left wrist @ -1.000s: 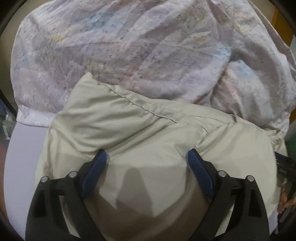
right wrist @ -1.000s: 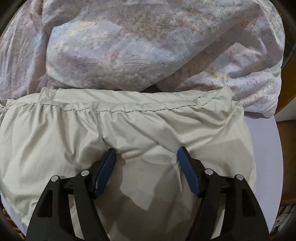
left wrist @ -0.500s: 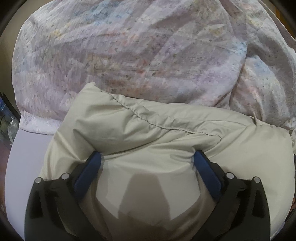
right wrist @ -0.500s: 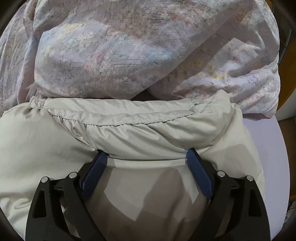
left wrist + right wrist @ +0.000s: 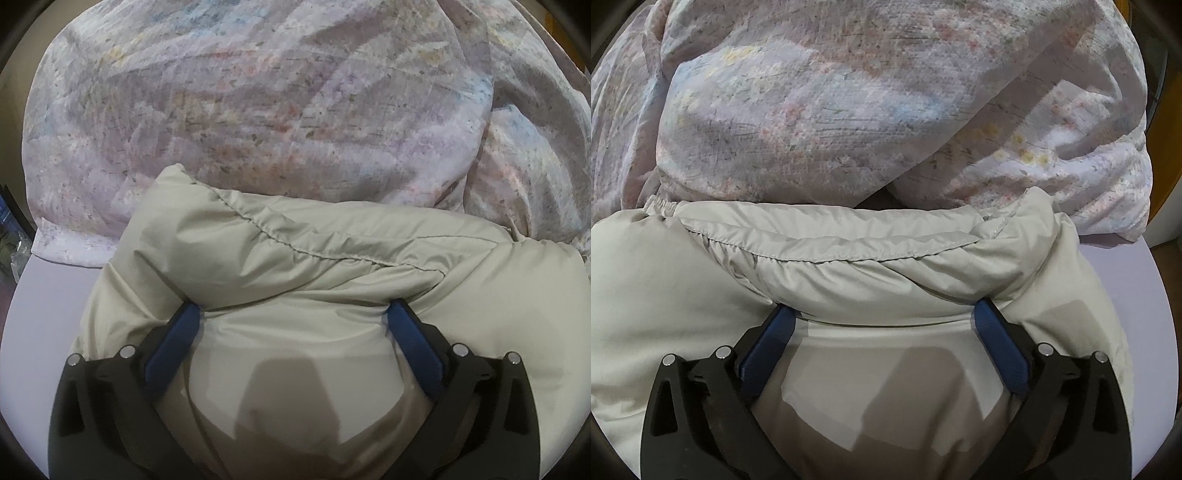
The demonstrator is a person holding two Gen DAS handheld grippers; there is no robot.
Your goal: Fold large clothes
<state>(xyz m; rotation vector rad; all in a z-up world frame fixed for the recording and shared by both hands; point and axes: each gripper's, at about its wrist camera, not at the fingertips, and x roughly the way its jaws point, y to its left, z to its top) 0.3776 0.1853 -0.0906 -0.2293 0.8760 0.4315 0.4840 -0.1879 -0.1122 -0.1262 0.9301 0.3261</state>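
A beige padded garment [image 5: 332, 258] lies on a pale lilac table [image 5: 48, 291], with a stitched seam running across it. It also shows in the right wrist view [image 5: 849, 280]. My left gripper [image 5: 291, 314] is open, its blue fingertips pressed under a bulging fold of the beige fabric near its left end. My right gripper [image 5: 884, 314] is open too, its blue fingertips tucked under the same fold near the garment's right end. The tips of all the fingers are hidden by the fabric.
A large floral lilac cloth [image 5: 258, 96] is heaped right behind the beige garment and touches it; it also shows in the right wrist view [image 5: 831, 103]. The table's right edge [image 5: 1137, 295] is near, with a wooden surface beyond.
Both grippers have pushed forward over the beige garment and opened wider. The fabric has bunched into a thicker fold against the floral cloth.
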